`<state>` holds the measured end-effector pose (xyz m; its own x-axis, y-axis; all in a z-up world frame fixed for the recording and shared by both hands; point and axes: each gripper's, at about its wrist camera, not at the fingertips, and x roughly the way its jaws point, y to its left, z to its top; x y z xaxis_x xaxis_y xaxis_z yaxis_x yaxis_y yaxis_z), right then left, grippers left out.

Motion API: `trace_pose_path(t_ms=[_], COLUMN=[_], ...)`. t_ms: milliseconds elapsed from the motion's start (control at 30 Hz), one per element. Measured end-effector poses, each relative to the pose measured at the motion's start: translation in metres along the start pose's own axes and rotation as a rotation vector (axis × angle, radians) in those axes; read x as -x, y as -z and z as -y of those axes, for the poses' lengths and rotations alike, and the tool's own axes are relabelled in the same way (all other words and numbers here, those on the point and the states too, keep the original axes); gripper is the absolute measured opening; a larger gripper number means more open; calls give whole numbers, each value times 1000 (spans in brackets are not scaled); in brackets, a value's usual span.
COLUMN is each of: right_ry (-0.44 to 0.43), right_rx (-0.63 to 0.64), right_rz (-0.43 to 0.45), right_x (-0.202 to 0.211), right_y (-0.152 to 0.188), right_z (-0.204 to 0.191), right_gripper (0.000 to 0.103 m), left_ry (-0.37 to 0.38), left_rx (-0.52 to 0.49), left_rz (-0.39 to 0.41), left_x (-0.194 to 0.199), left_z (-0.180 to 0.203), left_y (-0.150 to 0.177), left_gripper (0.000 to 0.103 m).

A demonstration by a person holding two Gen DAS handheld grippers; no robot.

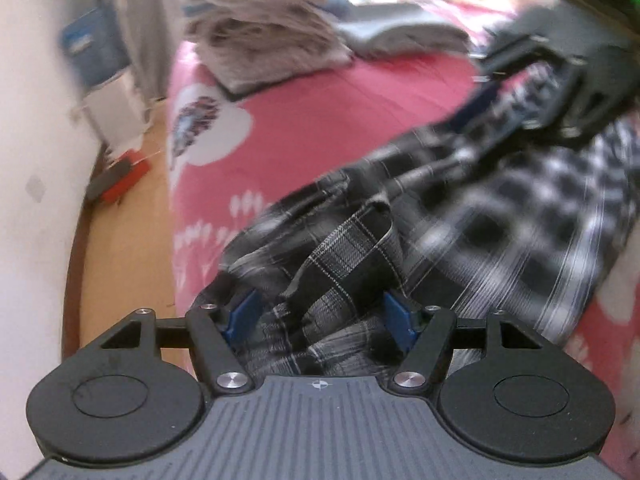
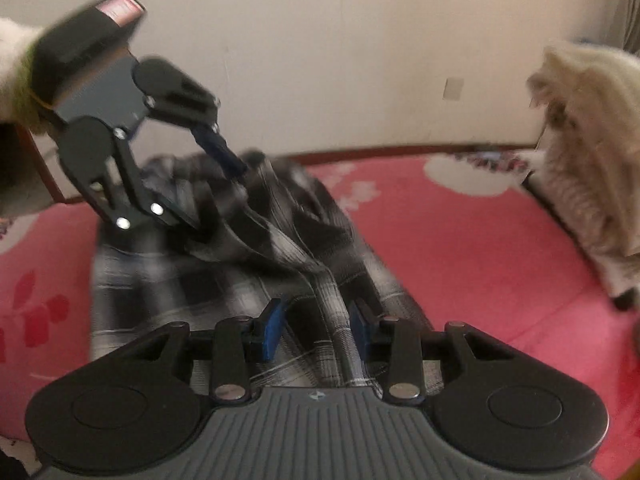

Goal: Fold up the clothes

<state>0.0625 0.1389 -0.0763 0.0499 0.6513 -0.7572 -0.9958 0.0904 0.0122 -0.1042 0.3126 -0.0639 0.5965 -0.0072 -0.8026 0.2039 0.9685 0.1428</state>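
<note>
A black-and-white plaid shirt point(image 1: 500, 232) lies crumpled on a pink bedspread point(image 1: 320, 112). My left gripper point(image 1: 320, 318) is open, its blue pads wide apart with bunched plaid cloth lying between them. In the right wrist view the shirt point(image 2: 180, 288) stretches away from me, and a raised fold runs between the blue pads of my right gripper point(image 2: 316, 328), which is open with a gap on each side of the fold. The left gripper point(image 2: 216, 196) shows at the shirt's far end, fingers spread. The right gripper point(image 1: 484, 132) appears blurred over the shirt's far part.
A pile of folded pale clothes point(image 1: 264, 36) sits on the bed beyond the shirt, also at the right edge as a pile point(image 2: 588, 160). The bed's left edge drops to a wooden floor point(image 1: 128, 240) with a red-and-black object point(image 1: 120, 184). A pale sleeve point(image 2: 16, 80) holds the left gripper.
</note>
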Motion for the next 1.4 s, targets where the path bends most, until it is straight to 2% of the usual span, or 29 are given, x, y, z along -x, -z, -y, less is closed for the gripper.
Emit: trace_pose_path(t_ms=[33,100,167,233,333,533,800,900,1133,1300,1400], right_ry=[3,10,33,71,121,255,360,388,389,361,344], right_rx=[4,12,3,6,19,83,94,96,70,32,-18], right_rz=[-14,-35,-30,-12,19,57,103,110,71,33,32], right_x=[-5,-12,-10,-6,1,20,39,40,11,-17,-26], right_y=[2,6,8,8,8,9,3,-6,-8,-1,4], right_z=[0,-2,-4,-8,-17,-47,-64,-58,-34,-16,-7], right_gripper=[38,30,10,4,4,4,4,4,4,4,6], left_ry=[2,5,8,3,-22,-144,-200,-227,-288,-299,-306], left_rx=[-42,-89,-115,-128,-136,-134,-112,-96,-177,-201,-218], left_rz=[-12,-23,-32,-36,-21,20,51,73,59,-4,-32], left_x=[-4,-8,-10,-9,-5,0,23,32,14,-15,-27], left_z=[2,3,5,8,13,27,35,28,16,10,10], left_y=[0,0,1,3,7,15,11,0,-23,-16,-4], left_gripper=[65,61,60,56,48,33,19,17,17,21,29])
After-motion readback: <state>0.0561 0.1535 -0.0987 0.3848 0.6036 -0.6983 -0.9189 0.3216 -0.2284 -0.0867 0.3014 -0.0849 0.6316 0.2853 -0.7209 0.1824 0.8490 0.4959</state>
